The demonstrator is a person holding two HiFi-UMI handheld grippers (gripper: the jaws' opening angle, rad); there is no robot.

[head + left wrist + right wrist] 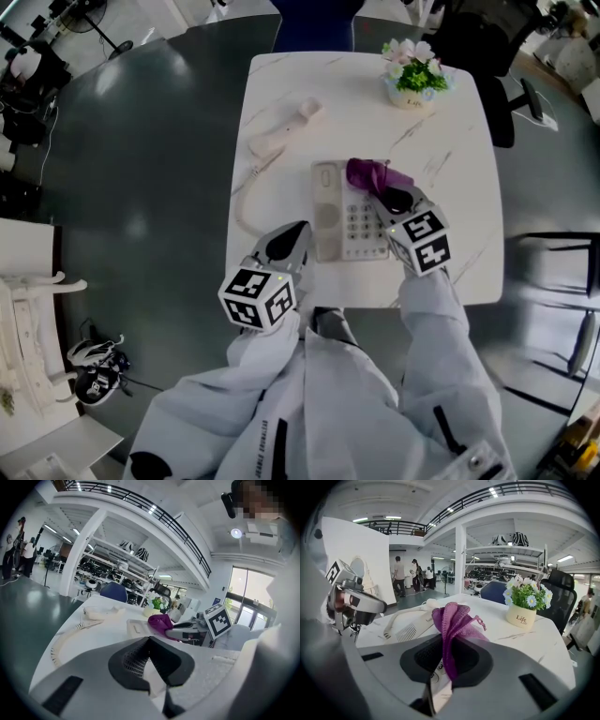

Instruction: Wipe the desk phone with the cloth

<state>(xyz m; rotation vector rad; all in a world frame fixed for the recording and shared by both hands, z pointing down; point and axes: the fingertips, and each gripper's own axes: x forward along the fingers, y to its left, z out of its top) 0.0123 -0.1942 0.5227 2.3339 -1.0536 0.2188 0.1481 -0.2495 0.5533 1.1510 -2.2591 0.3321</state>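
Head view, right tool [392,200] clamping cloth [367,173], phone [337,225] partly covered.

A white marble table [459,131] is standing on dark grey floor [141,141]; a blue chair [314,23] is waiting at twelve o'clock, a black chair [478,42] at one o'clock.

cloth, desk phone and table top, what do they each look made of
Cloth: purple mesh or open-weave fabric, matte. A fine grid texture shows and it folds limply.
Desk phone: probably cream moulded plastic, smooth, with raised keys and a slotted grille.
Table top: white with thin grey veins and a faint sheen. It could be marble or a marble-look laminate; I cannot tell which.
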